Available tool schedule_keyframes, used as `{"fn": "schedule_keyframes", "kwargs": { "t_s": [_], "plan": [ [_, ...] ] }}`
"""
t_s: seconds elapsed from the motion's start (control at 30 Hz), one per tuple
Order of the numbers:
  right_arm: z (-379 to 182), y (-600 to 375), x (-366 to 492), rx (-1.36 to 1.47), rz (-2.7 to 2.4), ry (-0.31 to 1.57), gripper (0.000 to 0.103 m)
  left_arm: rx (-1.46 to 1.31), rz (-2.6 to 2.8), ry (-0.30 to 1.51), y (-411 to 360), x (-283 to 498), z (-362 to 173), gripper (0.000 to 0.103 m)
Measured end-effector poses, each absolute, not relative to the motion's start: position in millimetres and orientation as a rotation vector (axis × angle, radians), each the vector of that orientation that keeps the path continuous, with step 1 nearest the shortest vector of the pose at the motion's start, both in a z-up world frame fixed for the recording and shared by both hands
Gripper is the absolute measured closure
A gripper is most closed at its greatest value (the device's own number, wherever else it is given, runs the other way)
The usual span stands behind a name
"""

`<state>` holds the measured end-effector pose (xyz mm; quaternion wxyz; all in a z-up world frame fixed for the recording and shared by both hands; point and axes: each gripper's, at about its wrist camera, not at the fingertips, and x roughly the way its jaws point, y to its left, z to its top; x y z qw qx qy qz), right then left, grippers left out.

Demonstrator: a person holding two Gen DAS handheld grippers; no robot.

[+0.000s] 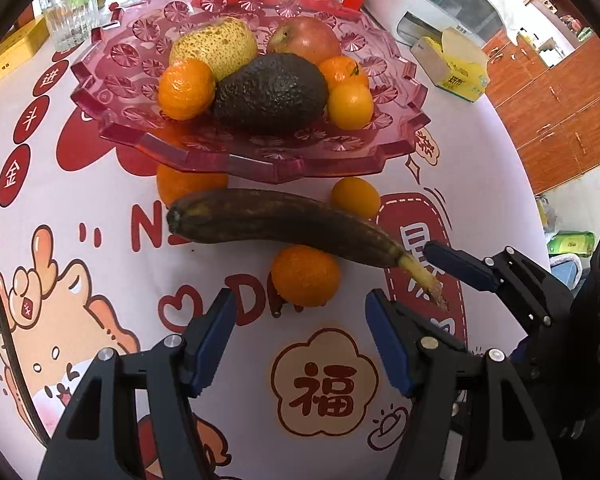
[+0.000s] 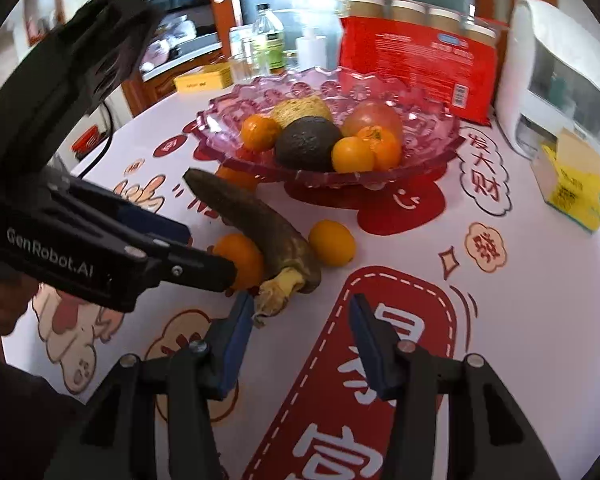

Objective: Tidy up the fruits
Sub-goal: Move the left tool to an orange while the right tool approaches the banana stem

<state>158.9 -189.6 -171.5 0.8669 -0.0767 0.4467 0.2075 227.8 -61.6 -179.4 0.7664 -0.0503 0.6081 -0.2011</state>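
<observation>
A pink glass fruit bowl (image 1: 260,160) (image 2: 428,152) holds a pear, an apple, an avocado (image 1: 272,92) and three small oranges. On the cloth in front of it lie a brown overripe banana (image 1: 284,224) (image 2: 256,216), a mandarin (image 1: 306,276) (image 2: 240,260), a small yellow-orange fruit (image 1: 356,198) (image 2: 332,242) and another mandarin (image 1: 180,184) half under the bowl's rim. My left gripper (image 1: 300,316) is open and empty, just short of the near mandarin. My right gripper (image 2: 300,316) (image 1: 404,276) is open around the banana's stem end.
A red packet (image 2: 416,68), jars, a drinking glass (image 1: 70,20) and bottles stand behind the bowl. A white appliance (image 2: 556,80) and a yellow box (image 2: 576,188) (image 1: 456,64) sit to the right. The table's round edge curves along the right.
</observation>
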Motion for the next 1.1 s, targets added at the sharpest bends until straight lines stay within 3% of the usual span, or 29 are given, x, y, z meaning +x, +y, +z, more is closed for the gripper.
{"fn": "schedule_keyframes", "kwargs": {
  "t_s": [0.63, 1.1],
  "plan": [
    [-181, -181, 175, -0.306, 0.513, 0.834, 0.054, -0.078, -0.424, 1.335, -80, 241, -191, 0.065],
    [-188, -171, 185, -0.335, 0.546, 0.829, 0.07, -0.078, -0.431, 1.332, -78, 242, -192, 0.066]
  ]
}}
